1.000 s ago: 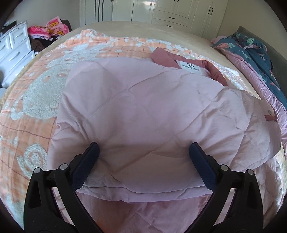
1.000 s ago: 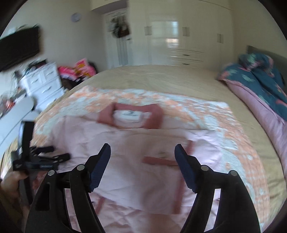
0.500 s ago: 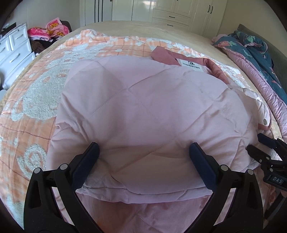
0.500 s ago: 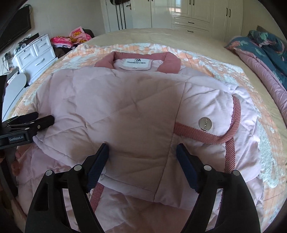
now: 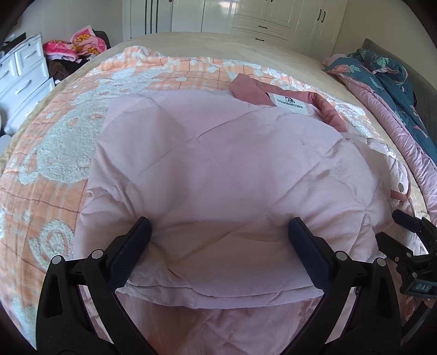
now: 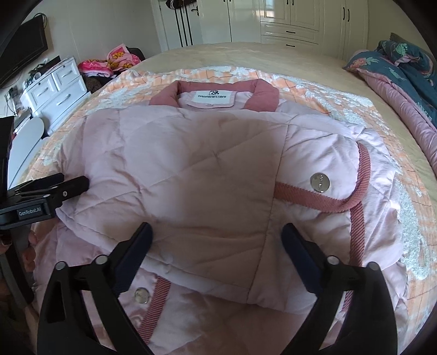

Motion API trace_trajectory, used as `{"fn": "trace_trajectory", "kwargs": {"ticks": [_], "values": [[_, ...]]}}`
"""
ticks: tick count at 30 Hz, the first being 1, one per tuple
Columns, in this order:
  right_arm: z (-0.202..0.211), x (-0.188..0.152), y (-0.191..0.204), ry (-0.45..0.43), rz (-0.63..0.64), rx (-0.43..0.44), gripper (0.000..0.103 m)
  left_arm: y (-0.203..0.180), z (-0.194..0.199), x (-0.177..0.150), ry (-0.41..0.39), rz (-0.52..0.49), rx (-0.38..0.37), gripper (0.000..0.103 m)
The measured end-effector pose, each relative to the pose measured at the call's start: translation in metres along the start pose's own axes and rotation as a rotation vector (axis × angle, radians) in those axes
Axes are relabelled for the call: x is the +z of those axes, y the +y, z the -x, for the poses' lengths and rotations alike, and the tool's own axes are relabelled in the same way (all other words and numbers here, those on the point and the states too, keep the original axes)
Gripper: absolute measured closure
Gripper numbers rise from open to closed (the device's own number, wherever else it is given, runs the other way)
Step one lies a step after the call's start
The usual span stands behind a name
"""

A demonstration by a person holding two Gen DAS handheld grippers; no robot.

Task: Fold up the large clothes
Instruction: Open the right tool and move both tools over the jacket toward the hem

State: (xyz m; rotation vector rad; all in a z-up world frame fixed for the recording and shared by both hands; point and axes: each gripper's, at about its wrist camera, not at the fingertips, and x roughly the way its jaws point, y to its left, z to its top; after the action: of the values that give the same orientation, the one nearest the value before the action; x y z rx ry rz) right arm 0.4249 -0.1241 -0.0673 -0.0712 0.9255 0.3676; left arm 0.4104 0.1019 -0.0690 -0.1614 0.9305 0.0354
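left gripper: nearest me, at the jacket's near left edge, fingers spread wide over the folded quilting, pads not pinching anything that i can see.
right gripper: at the jacket's near right side, jaws opening, already wide, with the folded panel lying between the fingers and not squeezed.
jacket: pale pink quilted jacket lying flat on the blanket in the middle of the bed, sides folded in over the body, collar at the far end from the grippers.
trim: dusty-pink corded edging curling along the jacket's right side.
snap button: round silver one on the jacket's right flap, just inside the trim; a second one sits low on the jacket, by the right gripper's left finger.
collar: darker pink, at the jacket's far edge, white label inside it.
blanket: orange and white checked, fleecy, spread under the jacket and showing on all sides of it.
duvet: teal floral and pink, heaped well to the right of the jacket.
drawers: white, beyond the jacket's left side, off the bed.
wardrobe: white doors, far behind the collar.
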Motion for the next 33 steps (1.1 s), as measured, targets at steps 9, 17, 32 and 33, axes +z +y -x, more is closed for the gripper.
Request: {"fn": "trace_trajectory", "kwargs": {"ticks": [9, 17, 32, 33], "values": [[0.029, 0.003, 0.001, -0.037, -0.022, 0.014, 0.005, -0.004, 0.022, 0.002, 0.003, 0.014, -0.030, 0.008], [0.063, 0.007, -0.002, -0.097, -0.051, 0.020, 0.004, -0.009, 0.055, 0.005, -0.028, 0.026, -0.071, 0.008], [0.115, 0.012, -0.006, -0.195, -0.073, 0.035, 0.004, 0.007, 0.114, 0.007, -0.114, 0.087, -0.080, 0.008], [0.119, 0.012, -0.006, -0.201, -0.072, 0.036, 0.004, 0.008, 0.117, 0.006, -0.117, 0.087, -0.078, 0.008]]}}
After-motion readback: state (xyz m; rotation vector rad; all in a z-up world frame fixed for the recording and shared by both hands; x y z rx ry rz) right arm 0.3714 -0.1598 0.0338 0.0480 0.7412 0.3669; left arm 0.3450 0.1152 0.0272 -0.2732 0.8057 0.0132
